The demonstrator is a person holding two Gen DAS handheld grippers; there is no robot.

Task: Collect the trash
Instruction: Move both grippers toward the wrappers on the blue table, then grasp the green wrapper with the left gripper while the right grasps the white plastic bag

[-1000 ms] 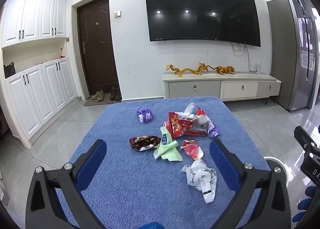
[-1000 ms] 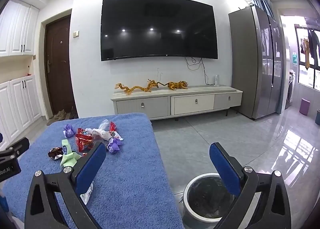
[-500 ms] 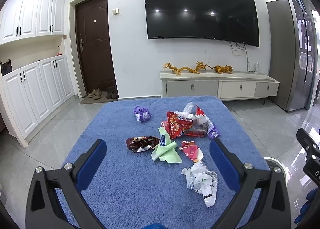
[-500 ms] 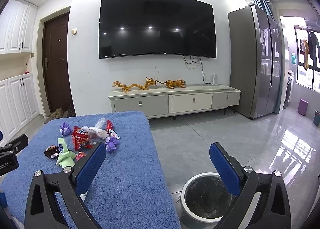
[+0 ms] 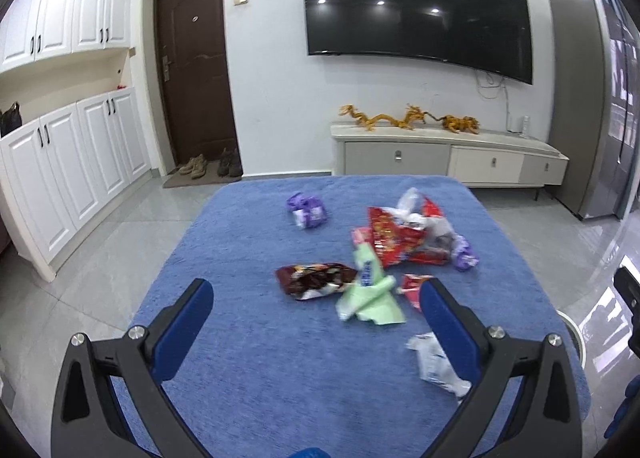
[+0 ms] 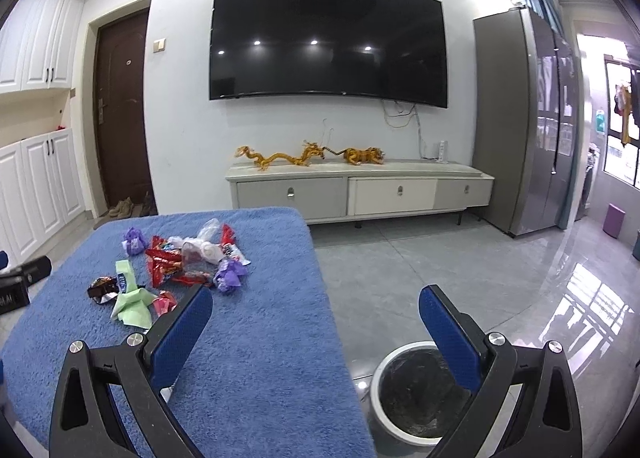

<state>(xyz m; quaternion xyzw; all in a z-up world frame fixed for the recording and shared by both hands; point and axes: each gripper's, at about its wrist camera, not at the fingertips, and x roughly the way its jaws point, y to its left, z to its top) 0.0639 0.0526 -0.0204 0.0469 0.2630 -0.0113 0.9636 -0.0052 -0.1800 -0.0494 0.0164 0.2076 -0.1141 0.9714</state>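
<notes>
Meanwhile both the left claw (image 5: 316,298) and right claw (image 6: 316,304) gape empty, the green wrapper (image 5: 370,292) lying lengthwise toward the wall.

Ahead of us a dark television (image 6: 328,40) hangs on the white wall (image 6: 188,130) above a low cabinet (image 6: 360,190) bearing golden dragon figures (image 6: 308,154). To our left stand a brown door (image 5: 192,70) and white cupboards (image 5: 68,162); to our right, a grey fridge (image 6: 528,118) and glossy grey floor tiles (image 6: 460,270).
</notes>
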